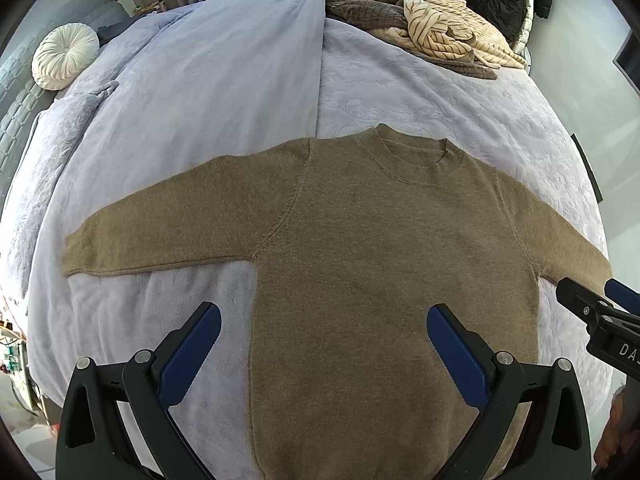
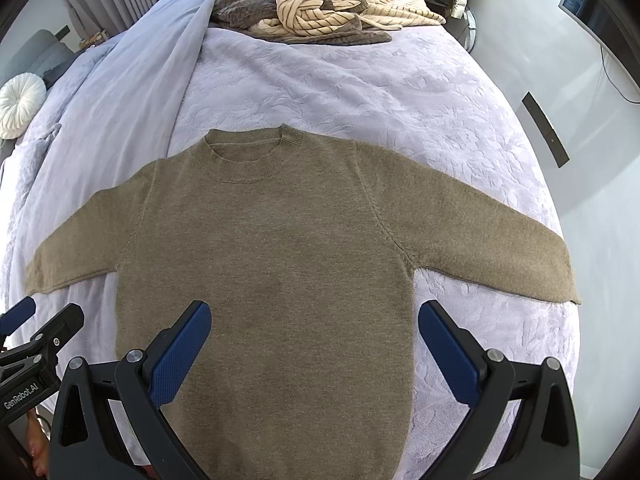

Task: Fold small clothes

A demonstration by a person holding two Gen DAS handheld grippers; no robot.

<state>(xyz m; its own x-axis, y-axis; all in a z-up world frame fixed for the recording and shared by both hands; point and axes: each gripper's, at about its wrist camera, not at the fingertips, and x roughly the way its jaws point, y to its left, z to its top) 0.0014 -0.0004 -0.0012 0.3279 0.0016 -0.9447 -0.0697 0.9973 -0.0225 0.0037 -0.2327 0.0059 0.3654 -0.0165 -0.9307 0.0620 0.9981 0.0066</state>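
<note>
Your sweater lies flat near the bed's near edge, sleeves spread, collar toward the far end; it looks soft and limp, so pinch a sleeve cuff or a hem corner; your left tool and right tool both hover spread wide, empty; heaped clothes at the far end and a round cushion at the far left corner lie well apart.

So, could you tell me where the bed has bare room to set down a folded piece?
Bare bedspread lies between the sweater collar and the clothes pile. Smaller patches sit under each sleeve. The far end is crowded by the pile, the left by the duvet.
</note>
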